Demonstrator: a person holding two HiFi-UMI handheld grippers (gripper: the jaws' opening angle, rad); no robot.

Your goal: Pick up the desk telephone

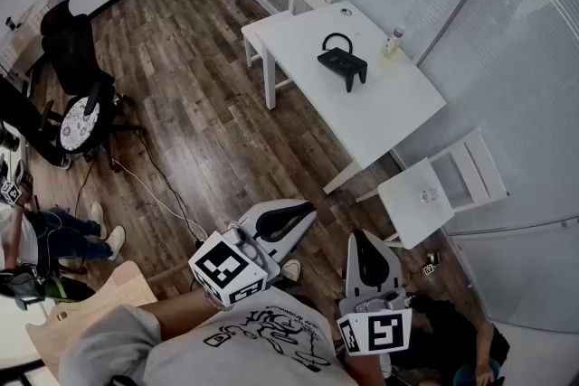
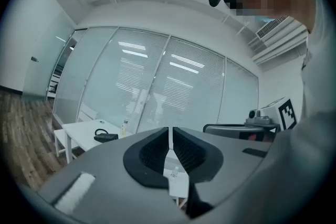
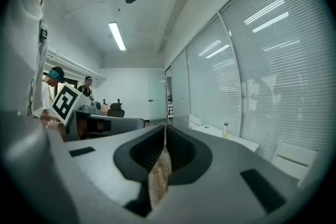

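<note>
The left hand-held gripper (image 1: 306, 211) and right hand-held gripper (image 1: 360, 236), two at the frame's bottom, point roughly level, jaws together and empty, while one desk telephone (image 1: 342, 61) lies on the desk (image 1: 384, 108) upper centre.

Black desk telephone (image 1: 343, 61) is seen on white table (image 1: 389, 108), well apart from both grippers. A small bottle (image 1: 392, 42) is set near it by the glass wall. Left gripper (image 1: 306, 211) and right gripper (image 1: 361, 237) are held over wood floor (image 1: 199, 113), jaws together, nothing gripped. A white chair (image 1: 452, 181) is placed beside the table.
</note>
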